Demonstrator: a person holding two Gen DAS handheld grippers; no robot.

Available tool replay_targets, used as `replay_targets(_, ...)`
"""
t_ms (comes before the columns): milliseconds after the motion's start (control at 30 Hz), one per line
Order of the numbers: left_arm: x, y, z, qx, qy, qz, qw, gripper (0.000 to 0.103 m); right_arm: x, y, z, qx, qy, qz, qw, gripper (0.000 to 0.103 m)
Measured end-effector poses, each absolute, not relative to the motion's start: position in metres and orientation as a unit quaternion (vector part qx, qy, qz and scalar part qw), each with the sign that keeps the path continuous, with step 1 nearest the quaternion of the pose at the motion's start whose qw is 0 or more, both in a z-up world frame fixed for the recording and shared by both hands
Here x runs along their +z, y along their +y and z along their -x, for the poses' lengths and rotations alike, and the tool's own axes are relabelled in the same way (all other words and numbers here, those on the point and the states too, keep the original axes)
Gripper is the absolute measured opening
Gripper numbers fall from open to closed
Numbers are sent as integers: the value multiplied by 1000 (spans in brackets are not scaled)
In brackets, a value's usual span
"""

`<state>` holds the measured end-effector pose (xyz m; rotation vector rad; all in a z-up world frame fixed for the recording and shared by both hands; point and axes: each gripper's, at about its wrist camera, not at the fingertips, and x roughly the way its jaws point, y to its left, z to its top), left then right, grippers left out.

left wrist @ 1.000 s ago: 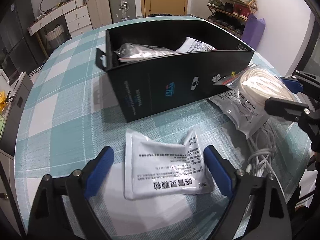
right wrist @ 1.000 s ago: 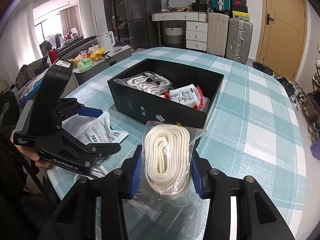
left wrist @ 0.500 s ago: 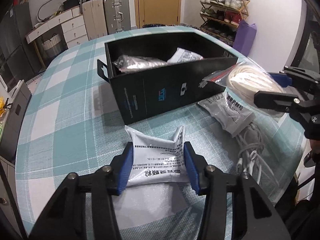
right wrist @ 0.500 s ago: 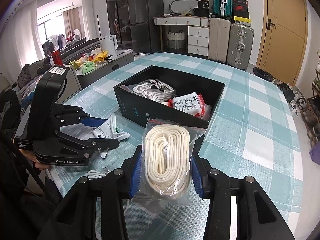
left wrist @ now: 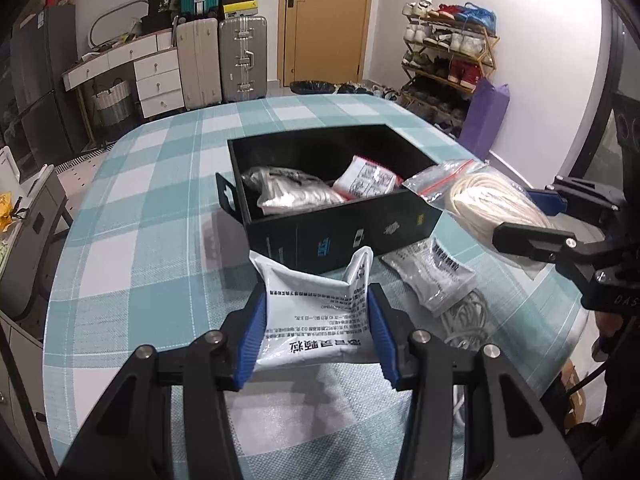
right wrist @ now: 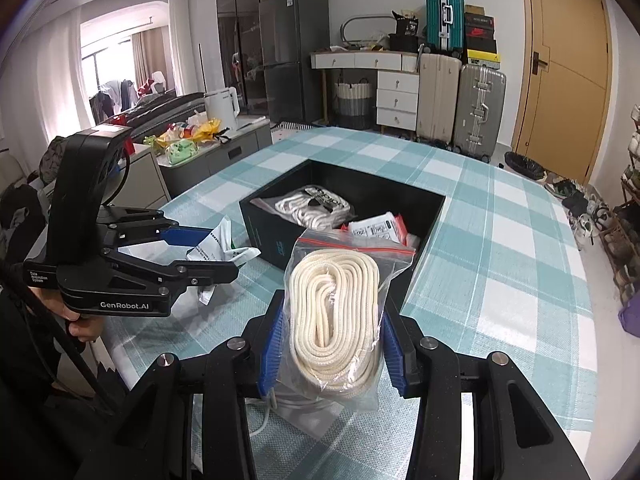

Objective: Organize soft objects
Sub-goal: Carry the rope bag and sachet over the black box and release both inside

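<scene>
Near the box's front wall, left gripper has just closed on white sachet w/ light crumply sides, right gripper pinches slippery rope bag mid-body; grip both centrally.

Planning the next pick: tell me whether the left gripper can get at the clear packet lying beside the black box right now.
Probably not yet. The left gripper is shut on the white pouch, so its jaws are full. The clear packet itself lies uncovered on the table, close by.

left tool clamped white pouch & lifted it off table.
</scene>
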<state>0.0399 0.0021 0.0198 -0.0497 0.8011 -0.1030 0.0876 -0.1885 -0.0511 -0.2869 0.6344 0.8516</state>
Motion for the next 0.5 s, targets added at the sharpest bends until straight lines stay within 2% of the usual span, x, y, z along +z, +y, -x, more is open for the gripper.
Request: replay_targets(500,53,14,-55,-44,348,52,935,48,-33,-190,-94,387,296,108,867,43)
